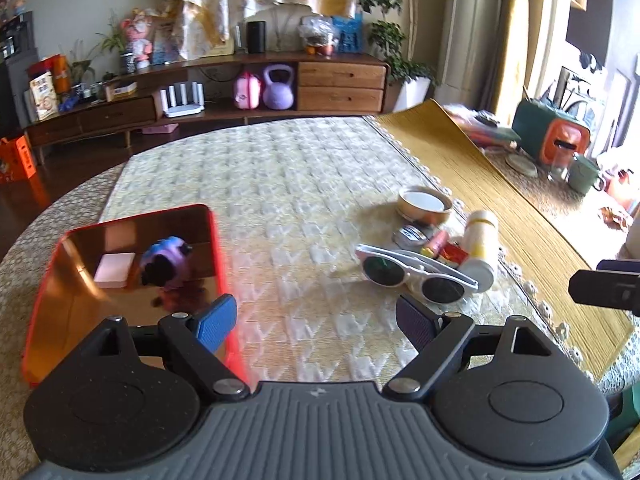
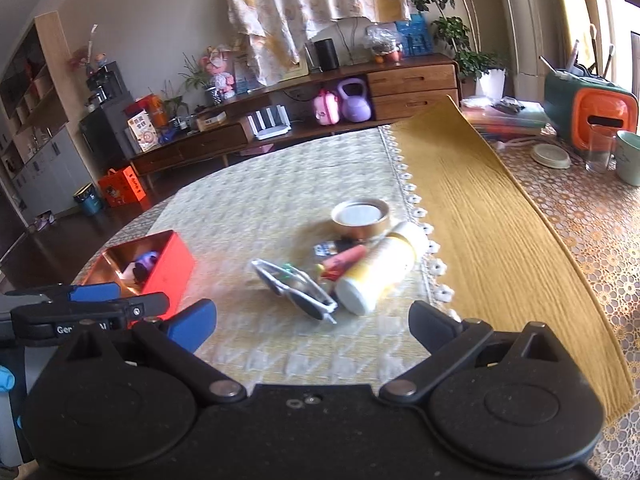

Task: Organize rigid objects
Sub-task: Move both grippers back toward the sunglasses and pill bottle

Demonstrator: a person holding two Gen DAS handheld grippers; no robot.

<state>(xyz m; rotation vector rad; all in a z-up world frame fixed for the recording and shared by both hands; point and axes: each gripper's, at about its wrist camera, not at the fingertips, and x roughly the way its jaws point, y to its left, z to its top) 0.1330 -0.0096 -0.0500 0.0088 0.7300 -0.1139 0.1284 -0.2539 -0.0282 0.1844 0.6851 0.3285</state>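
Left tool (image 1: 316, 322) spread, empty, tilted down over desk (image 1: 288, 200) beside red box (image 1: 218, 248); right tool (image 2: 312, 326) spread, empty, angled toward sunglasses (image 2: 298, 290).

between the red box (image 1: 132, 280) and the pile led by the sunglasses (image 1: 416, 276) and white bottle (image 1: 482, 248), bare quilted cloth (image 1: 288, 208) gave my grippers room.

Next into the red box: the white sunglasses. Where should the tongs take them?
Grip the sunglasses at the bridge between the dark lenses, coming down from the open near side. The bottle lies close behind them, and the thin bridge probably fits open tongs better than a lens.
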